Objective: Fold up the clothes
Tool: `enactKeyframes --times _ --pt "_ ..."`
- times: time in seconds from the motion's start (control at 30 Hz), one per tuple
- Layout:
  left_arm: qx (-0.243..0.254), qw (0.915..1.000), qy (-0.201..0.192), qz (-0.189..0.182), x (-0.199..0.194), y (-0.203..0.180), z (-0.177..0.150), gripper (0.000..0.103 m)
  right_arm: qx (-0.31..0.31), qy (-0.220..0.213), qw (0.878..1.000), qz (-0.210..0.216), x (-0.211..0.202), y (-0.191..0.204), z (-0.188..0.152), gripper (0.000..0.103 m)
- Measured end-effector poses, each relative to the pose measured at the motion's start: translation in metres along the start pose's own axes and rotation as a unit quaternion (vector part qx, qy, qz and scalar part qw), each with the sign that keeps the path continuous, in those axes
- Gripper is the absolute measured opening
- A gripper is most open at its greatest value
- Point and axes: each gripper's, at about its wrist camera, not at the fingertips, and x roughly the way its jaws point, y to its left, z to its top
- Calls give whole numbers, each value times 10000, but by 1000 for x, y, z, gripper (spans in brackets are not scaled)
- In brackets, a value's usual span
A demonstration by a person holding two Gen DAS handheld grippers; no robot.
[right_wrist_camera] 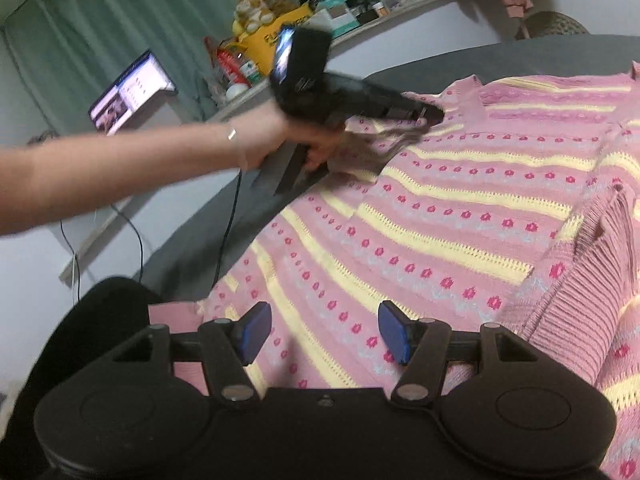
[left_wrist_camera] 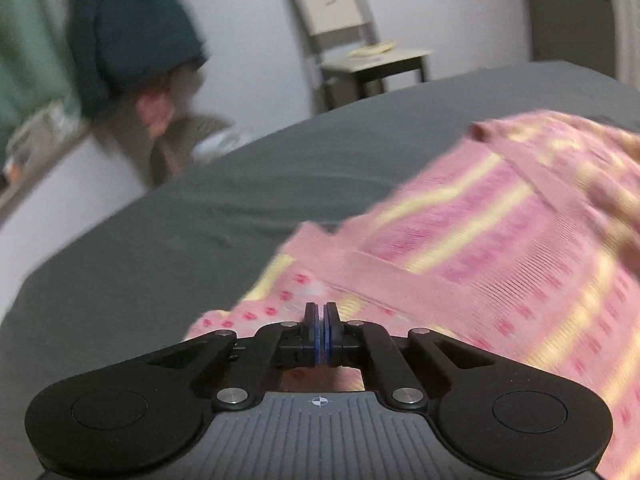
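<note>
**Pink sweater spread on the grey bed, both grippers at its edges**

I see the grey bed filling most of both views, and across it lies the pink sweater, knitted with yellow stripes and rows of small red dots. It lies mostly flat, with one ribbed part folded over on the right side of my right wrist view.

Behind the bed, a chair stands against the pale wall. In the right wrist view a green curtain hangs over a cluttered shelf, and an open laptop glows beneath it.

My left arm reaches across from the left of that view. Its hand holds the left gripper at the far edge of the sweater. From its own camera the jaws are pressed together, blue pads meeting, with no cloth visible between them; the sweater's edge lies just beyond the tips.

The right gripper hovers over the near part of the sweater with its jaws spread about halfway, nothing between the blue pads.
</note>
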Motion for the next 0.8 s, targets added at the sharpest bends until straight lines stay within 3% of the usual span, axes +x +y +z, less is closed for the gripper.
enactKeyframes --times 0.1,0.2,0.27,0.33,0.47,0.57,0.63,0.67,0.73,0.8 --pt "347 9993 -28 108 -10 -14 -5 3 75 -57 9999 -36 0 0 -1 59" --pt "468 9967 -424 511 -18 -8 4 4 -52 -68 9998 -160 4 2 -7 61" --pt "494 9961 -340 647 -16 1 15 24 -235 -130 9994 -219 5 5 -13 64" --pt "507 9961 -269 676 -14 8 17 75 -420 -191 9986 -261 6 8 -17 65" --pt "581 9957 -65 714 -7 21 19 78 -670 -305 9970 -245 7 10 -24 71" --pt "793 9960 34 419 3 21 20 76 -846 -405 9953 -221 8 11 -29 73" --pt "768 9962 235 345 14 20 19 40 -835 -418 9954 -191 8 11 -29 75" --pt "719 9963 343 311 19 21 19 32 -835 -421 9954 -185 8 11 -29 75" --pt "642 9963 514 229 28 21 20 1 -834 -425 9955 -175 8 11 -29 75" --pt "856 9951 425 250 25 13 18 1 -830 -427 9955 -162 8 11 -29 76"
